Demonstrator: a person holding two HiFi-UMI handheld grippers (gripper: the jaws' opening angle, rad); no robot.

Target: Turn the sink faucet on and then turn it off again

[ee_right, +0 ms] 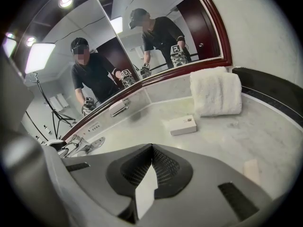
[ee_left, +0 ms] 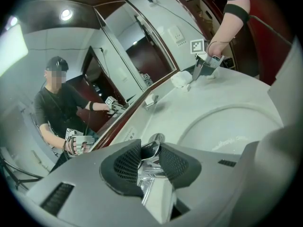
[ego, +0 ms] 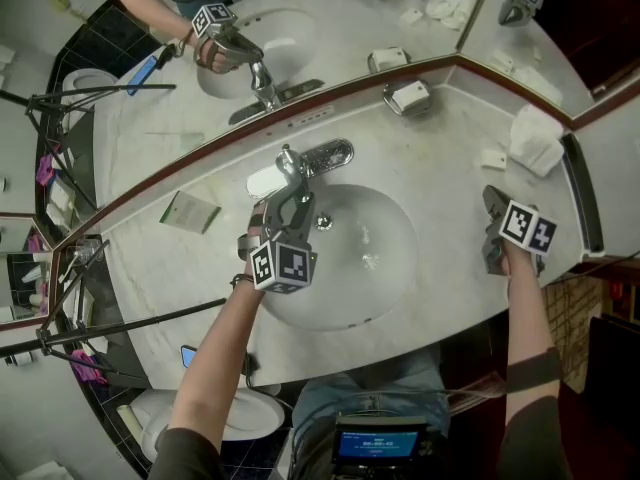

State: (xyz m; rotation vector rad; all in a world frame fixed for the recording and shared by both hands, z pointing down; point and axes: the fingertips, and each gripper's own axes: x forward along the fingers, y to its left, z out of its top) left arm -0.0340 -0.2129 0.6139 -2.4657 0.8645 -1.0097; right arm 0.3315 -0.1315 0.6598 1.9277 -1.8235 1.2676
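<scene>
While the left tool is gripping the chrome faucet lever with a pad pressing on each side of it, the faucet is standing at the back rim of the sink, just in front of the mirror, on the pale stone worktop. The right tool is holding its jaws fully together with nothing between them and is pointing down over the worktop to the right of the sink. A folded white towel and a small white box are lying ahead of it, well apart from the faucet.
</scene>
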